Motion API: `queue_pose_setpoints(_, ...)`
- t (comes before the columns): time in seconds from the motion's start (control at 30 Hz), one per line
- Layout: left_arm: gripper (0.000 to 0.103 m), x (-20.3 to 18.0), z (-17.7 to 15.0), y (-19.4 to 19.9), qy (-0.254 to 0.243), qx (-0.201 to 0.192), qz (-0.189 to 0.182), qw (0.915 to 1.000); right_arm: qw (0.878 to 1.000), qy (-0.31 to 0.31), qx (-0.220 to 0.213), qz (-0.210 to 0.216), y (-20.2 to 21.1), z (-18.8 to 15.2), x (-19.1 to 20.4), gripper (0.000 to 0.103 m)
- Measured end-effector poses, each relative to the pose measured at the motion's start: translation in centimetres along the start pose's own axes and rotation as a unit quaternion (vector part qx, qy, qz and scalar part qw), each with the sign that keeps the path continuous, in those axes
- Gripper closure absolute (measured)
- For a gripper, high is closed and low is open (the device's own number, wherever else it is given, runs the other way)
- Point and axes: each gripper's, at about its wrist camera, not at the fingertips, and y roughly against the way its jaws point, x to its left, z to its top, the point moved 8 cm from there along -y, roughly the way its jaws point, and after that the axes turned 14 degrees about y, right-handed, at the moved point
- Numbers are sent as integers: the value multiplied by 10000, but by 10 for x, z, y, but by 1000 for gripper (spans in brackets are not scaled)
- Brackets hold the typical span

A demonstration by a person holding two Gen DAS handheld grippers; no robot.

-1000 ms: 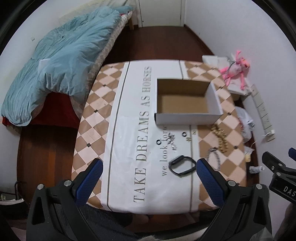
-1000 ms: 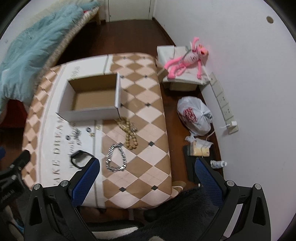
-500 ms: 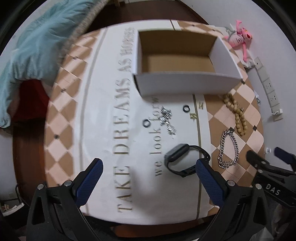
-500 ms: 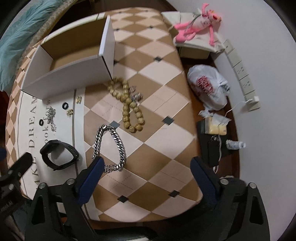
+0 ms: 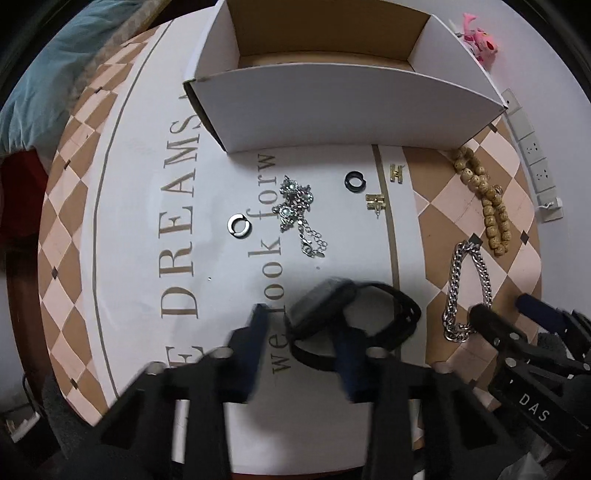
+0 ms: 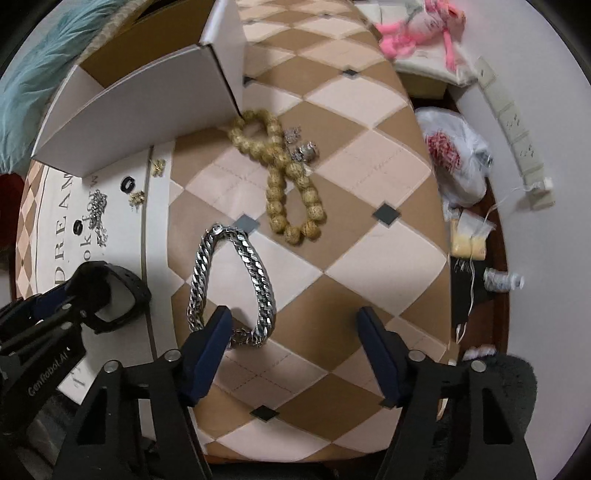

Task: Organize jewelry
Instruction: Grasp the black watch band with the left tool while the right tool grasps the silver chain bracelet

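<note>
A black watch point(image 5: 354, 317) lies on the printed cloth; it also shows in the right wrist view point(image 6: 114, 295). My left gripper point(image 5: 301, 339) is low over it, its fingers half closed and blurred, one on each side of the watch face. My right gripper point(image 6: 295, 347) is open, its left finger point(image 6: 207, 354) touching the near end of a silver chain bracelet point(image 6: 229, 280). A wooden bead bracelet point(image 6: 288, 177), a silver charm bracelet point(image 5: 299, 210), two black rings point(image 5: 355, 181) and gold earrings point(image 5: 375, 201) lie near an open white box point(image 5: 332, 107).
The low table's right edge point(image 6: 439, 258) drops to a floor with a plastic bag point(image 6: 454, 158), small bottle and wall sockets. A pink plush toy point(image 6: 413, 33) lies on a box beyond. A blue quilt point(image 5: 44, 88) lies on the left.
Both grippers came down and forward toward the table. The left fingers narrowed around the watch. The right gripper closed in on the silver chain.
</note>
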Motion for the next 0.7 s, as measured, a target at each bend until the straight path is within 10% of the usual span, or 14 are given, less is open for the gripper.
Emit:
queue_pose_setpoints(0.13,89,9,3,2,-2,-122,4,9999,9993,211,-212,-243,1,1,9,42)
queue_pose_setpoints(0.27,89,15,5,5,28,-200,27,9998,9975,399,-472,-335,7,1,22,94)
queue_pose_setpoints(0.7,90,29,0,38,77,-347,-192,9992,9936,-129,-1052,397,56,10,9,95)
